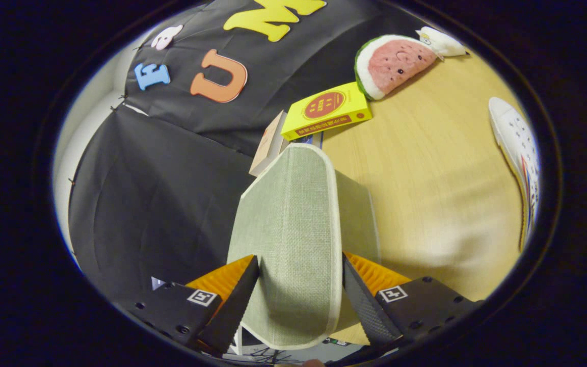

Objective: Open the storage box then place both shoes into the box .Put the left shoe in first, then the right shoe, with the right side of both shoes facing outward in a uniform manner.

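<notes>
A green fabric storage box lid (288, 224) with pale piping fills the space between my fingers and stands lifted, tilted up off the wooden table (426, 178). My gripper (301, 285) is shut on this lid, one finger pressing on each side of it. Part of the green box body (357, 214) shows just behind the lid. A white shoe (520, 153) with coloured stripes lies on the table well off to the right of the fingers. The box's inside is hidden by the lid.
A yellow carton (326, 109) and a beige box (269, 145) lie beyond the lid by the black cloth wall. A watermelon plush (393, 63) and a small white plush (441, 43) sit further back on the table.
</notes>
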{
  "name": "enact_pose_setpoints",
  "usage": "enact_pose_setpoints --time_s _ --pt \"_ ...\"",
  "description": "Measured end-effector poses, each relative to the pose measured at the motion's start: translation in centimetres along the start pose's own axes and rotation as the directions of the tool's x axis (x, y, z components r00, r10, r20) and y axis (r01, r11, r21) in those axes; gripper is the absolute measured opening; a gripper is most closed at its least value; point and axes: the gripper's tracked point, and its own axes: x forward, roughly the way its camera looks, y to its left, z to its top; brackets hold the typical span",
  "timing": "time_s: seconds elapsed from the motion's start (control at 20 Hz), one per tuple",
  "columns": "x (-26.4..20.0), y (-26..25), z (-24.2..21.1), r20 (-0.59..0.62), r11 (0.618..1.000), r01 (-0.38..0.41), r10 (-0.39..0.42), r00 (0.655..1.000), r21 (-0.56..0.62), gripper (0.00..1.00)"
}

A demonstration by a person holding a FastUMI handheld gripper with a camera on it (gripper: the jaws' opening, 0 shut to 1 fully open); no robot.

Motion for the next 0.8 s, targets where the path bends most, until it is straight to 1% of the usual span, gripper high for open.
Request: enact_pose_setpoints --time_s 0.1,0.2,0.25,0.35,0.4,0.45,0.5,0.55,0.7,0.8 --pt "-1.1 0.7 0.6 0.015 1.0 0.003 -0.003 1.0 -0.02 0.95" --pt "-2.6 1.9 1.1 0.042 1.0 -0.003 0.004 0.999 -0.031 0.87" --pt "-3.1 2.1 1.2 0.049 0.999 0.007 -0.005 0.999 -0.046 0.73" --pt "-3.9 1.9 1.8 0.077 0.995 0.058 -0.051 0.996 -0.087 0.45" --pt "-3.6 2.0 2.2 0.085 0.993 0.08 -0.073 0.994 -0.088 0.32" --pt "-4.2 2.5 2.1 0.087 0.993 0.086 -0.079 0.993 -0.084 0.18" --pt "-4.3 3.1 2.2 0.088 0.993 0.084 -0.077 0.993 -0.08 0.11" --pt "-4.5 4.0 2.2 0.087 0.994 0.08 -0.073 0.994 -0.079 0.06" --pt "-6.0 7.6 3.1 0.115 0.991 0.051 -0.036 0.993 -0.123 0.06" --pt "-6.6 10.3 3.3 0.131 0.986 0.045 -0.024 0.991 -0.159 0.05"
